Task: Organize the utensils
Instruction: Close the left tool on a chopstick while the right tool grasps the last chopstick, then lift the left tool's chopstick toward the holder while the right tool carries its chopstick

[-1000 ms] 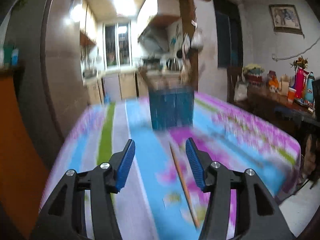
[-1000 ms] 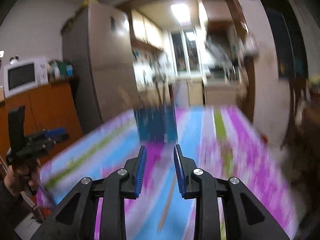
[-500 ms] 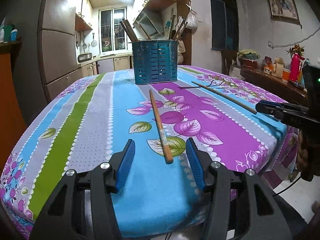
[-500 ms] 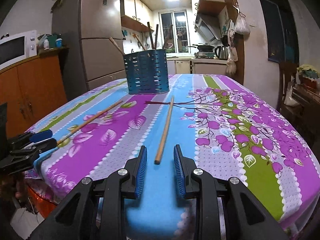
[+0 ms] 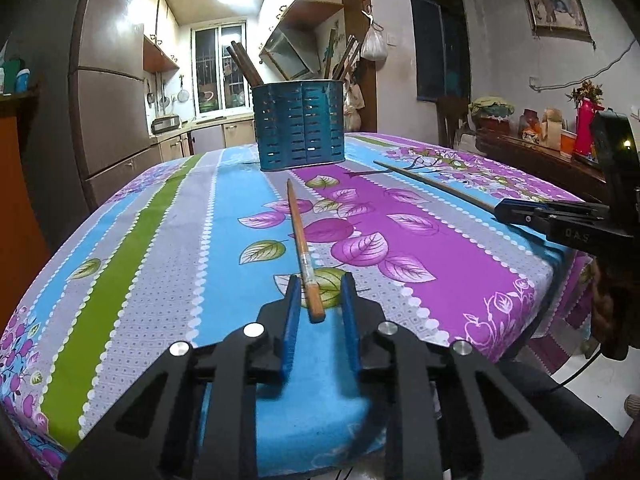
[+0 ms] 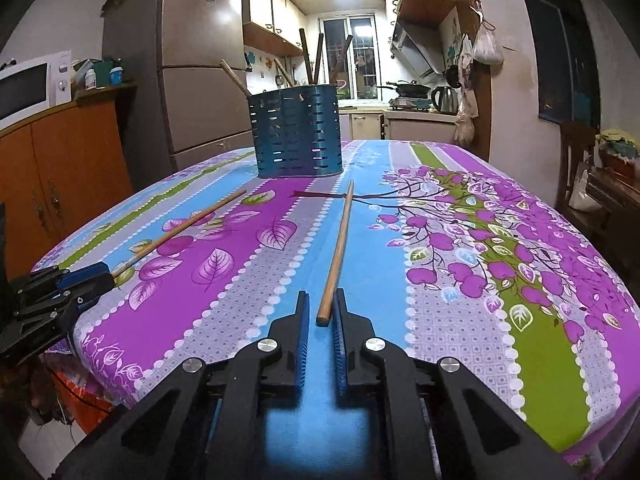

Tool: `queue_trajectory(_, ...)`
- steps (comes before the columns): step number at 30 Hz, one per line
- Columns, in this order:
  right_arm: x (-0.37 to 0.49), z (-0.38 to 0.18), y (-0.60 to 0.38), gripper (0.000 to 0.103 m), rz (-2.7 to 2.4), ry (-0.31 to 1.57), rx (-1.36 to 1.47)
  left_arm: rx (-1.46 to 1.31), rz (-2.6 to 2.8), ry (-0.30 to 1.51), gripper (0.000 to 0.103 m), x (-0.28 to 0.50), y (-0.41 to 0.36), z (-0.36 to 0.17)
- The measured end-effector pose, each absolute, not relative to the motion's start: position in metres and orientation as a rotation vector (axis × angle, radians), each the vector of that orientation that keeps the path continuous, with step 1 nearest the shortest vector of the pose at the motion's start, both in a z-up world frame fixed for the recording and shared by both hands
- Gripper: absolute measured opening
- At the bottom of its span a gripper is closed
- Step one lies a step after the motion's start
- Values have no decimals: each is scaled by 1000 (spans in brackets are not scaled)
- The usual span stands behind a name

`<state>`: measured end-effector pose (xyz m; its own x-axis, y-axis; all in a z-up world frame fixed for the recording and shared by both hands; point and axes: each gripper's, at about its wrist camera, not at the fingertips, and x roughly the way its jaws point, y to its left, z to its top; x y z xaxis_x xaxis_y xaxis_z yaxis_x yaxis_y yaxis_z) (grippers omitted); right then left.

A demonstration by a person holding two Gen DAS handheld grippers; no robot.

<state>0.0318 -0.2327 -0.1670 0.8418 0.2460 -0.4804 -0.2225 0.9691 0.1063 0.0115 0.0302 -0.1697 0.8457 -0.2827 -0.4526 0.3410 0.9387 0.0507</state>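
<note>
Left claw: left claw (image 5: pixel 320 292) low over the near edge of the worktop (image 5: pixel 160 248); jaws have just been closing, blue pads either side of the near end of a chopstick (image 5: pixel 303 242), small gaps visible both sides, so not yet clamped.
Left chopstick: flat on the floral cloth, far tip toward the holder.
Right claw: right claw (image 6: pixel 321 307) also at the near edge; jaws have just been closing, nearly together around the butt end of a second chopstick (image 6: pixel 338 248); right pad touching or just beside it, a sliver of gap on the left.
Right chopstick: lying flat, tip near the holder's base.
Holder: blue slotted utensil holder (image 6: pixel 296 136) upright at the far end, several sticks standing in it.
</note>
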Motion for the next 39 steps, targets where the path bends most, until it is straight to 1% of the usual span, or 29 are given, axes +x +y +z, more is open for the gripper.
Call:
queue_trajectory(13,28,-169,-232,13,233,499,43,117,-314,430,19,7,29,-172)
queue_trajectory(15,26,-169,-231,9,225,493,45,115,-312,428,18,7,29,-173)
queue_trajectory(17,25,-170,-232,9,223,489,48,113,-313,428,10,6,28,-172)
queue_trajectory(19,24,-171,-232,9,220,483,52,109,-309,427,8,6,28,-172)
queue_trajectory(25,20,-166,-234,8,213,456,57,100,-311,431,7,6,28,-167)
queue_trajectory(28,14,-153,-234,8,215,423,42,97,-320,405,7,3,27,-155)
queue_trajectory(35,-5,-103,-231,8,238,312,-13,102,-343,275,7,-6,26,-100)
queue_trajectory(39,-5,-73,-231,8,265,250,-32,106,-356,217,7,2,23,-71)
